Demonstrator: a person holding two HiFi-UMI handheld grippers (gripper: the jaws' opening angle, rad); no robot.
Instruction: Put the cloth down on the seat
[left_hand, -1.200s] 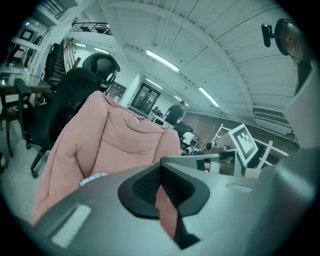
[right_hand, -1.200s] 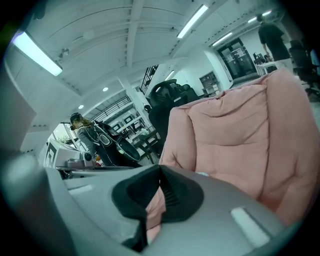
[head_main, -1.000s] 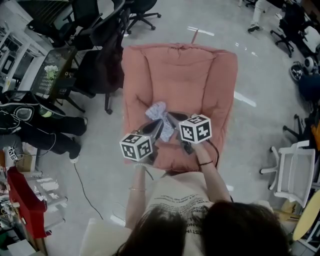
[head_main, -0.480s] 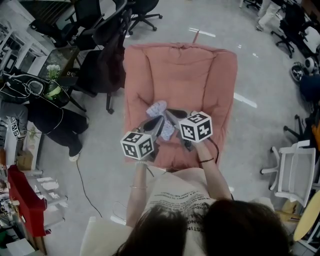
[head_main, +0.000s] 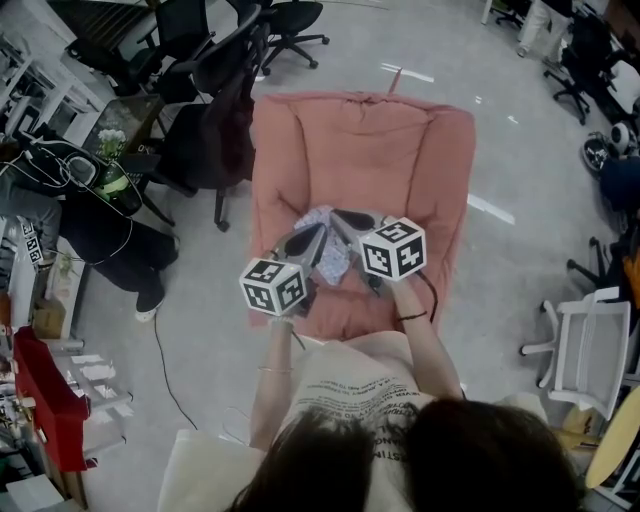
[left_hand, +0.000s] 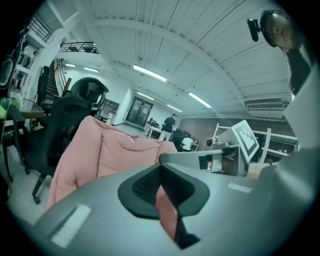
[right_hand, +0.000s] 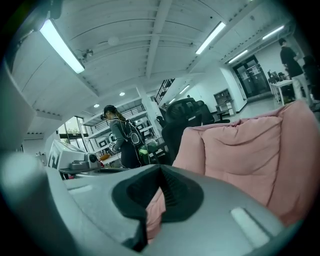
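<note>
A pale patterned cloth (head_main: 330, 256) lies in a loose bunch on the pink padded seat (head_main: 360, 150), seen from the head view. My left gripper (head_main: 306, 242) reaches over its left side and my right gripper (head_main: 347, 219) over its right, both low above the cushion. In the left gripper view the left gripper (left_hand: 161, 168) has its jaws together, with only a pink sliver showing below the pads. In the right gripper view the right gripper (right_hand: 161, 173) looks the same. No pale cloth shows between either pair of pads. Where the cloth meets the fingertips is hidden.
Black office chairs (head_main: 205, 95) stand close to the seat's left side. A white chair (head_main: 585, 345) is at the right, with more chairs at the far right. A person in dark clothes (head_main: 75, 205) stands at the left. Cables run across the grey floor (head_main: 190, 400).
Both grippers have shifted slightly toward the seat's back. The cloth's raised bunch has sunk and looks flatter on the cushion. The person at the left has moved.
</note>
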